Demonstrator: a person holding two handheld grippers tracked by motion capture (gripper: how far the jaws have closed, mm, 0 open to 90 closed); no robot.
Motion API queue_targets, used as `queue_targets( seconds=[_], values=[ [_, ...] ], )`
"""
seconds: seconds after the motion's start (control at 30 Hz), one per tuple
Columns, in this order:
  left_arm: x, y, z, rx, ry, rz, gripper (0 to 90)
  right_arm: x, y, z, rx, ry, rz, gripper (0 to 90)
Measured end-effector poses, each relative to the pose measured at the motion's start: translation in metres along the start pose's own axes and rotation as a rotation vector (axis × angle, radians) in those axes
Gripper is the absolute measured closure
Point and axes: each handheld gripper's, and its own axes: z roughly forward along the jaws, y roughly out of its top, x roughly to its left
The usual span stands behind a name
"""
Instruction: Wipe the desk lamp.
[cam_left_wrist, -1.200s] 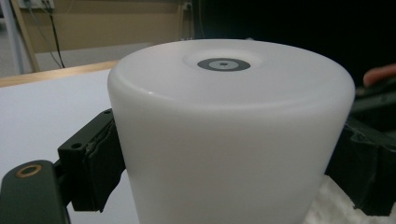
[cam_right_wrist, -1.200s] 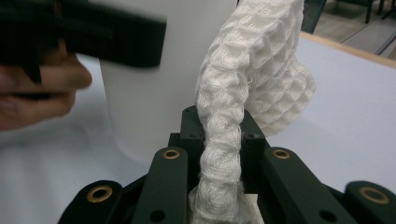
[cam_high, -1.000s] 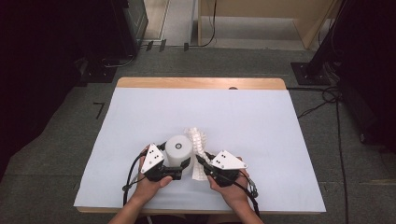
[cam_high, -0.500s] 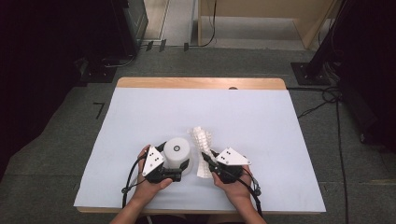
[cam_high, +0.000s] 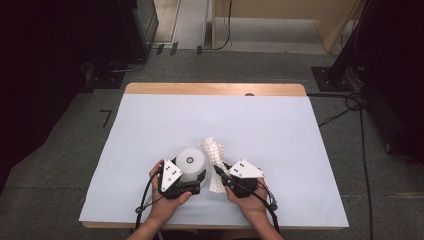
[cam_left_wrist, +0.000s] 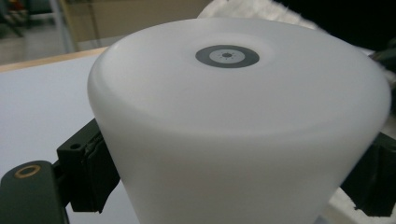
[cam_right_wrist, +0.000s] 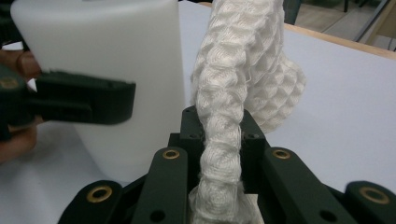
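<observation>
Near the tabletop's (cam_high: 150, 125) near edge, the white canister (cam_high: 191, 163) is clamped by the left claw (cam_high: 196, 179); smooth and stiff, best squeezed low. Just right, the soft, limp knitted cloth (cam_high: 214, 150) is pinched by the right claw (cam_high: 220, 175).

The white container's (cam_left_wrist: 243, 130) base is cut off below in the left gripper view; the cloth's (cam_right_wrist: 233, 107) top runs past the right gripper view's edge.

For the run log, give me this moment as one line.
left gripper: shut on white container | right gripper: shut on white knitted cloth | cloth beside container | both near front edge of table
</observation>
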Motion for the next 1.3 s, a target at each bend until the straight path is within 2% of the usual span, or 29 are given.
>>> queue_targets(
  seconds=[0.1, 0.13, 0.17, 0.27, 0.4, 0.53, 0.63, 0.77, 0.93, 1.07, 1.23, 1.3],
  values=[
    [0.013, 0.009, -0.008, -0.036, -0.076, -0.03, 8.5, 0.005, 0.0, 0.001, 0.001, 0.019, -0.011, 77.9],
    [0.013, 0.009, -0.008, -0.036, -0.076, -0.03, 8.6, 0.007, 0.0, 0.002, 0.0, 0.032, -0.019, 77.9],
    [0.02, 0.013, -0.012, -0.052, -0.103, -0.041, 8.5, 0.011, 0.0, 0.003, 0.004, 0.04, -0.028, 77.9],
    [0.027, 0.015, -0.014, -0.056, -0.129, -0.068, 8.6, 0.017, 0.0, 0.005, 0.004, 0.057, -0.044, 77.9],
    [0.023, 0.012, -0.009, -0.019, -0.154, -0.043, 8.6, 0.021, 0.003, 0.003, 0.001, 0.052, -0.059, 77.9],
    [0.017, 0.006, -0.001, 0.029, -0.171, -0.029, 8.6, 0.019, 0.011, -0.005, -0.042, 0.046, -0.057, 77.9],
    [0.015, 0.005, 0.001, 0.036, -0.183, -0.021, 8.6, 0.018, 0.016, -0.013, -0.072, 0.045, -0.059, 78.0],
    [0.016, 0.008, -0.002, 0.027, -0.18, -0.017, 8.6, 0.017, 0.016, -0.013, -0.075, 0.049, -0.061, 77.9],
    [0.026, 0.014, -0.01, -0.017, -0.153, -0.044, 8.6, 0.019, 0.004, 0.002, -0.003, 0.071, -0.048, 77.9],
    [0.03, 0.015, -0.012, -0.027, -0.142, -0.05, 8.6, 0.022, -0.002, 0.01, 0.04, 0.07, -0.045, 77.9],
    [0.026, 0.011, -0.007, -0.004, -0.147, -0.026, 8.6, 0.021, 0.0, 0.008, 0.029, 0.065, -0.041, 77.9],
    [0.023, 0.006, -0.001, 0.021, -0.143, 0.004, 8.6, 0.02, 0.004, 0.004, 0.004, 0.065, -0.036, 77.9]
  ],
)
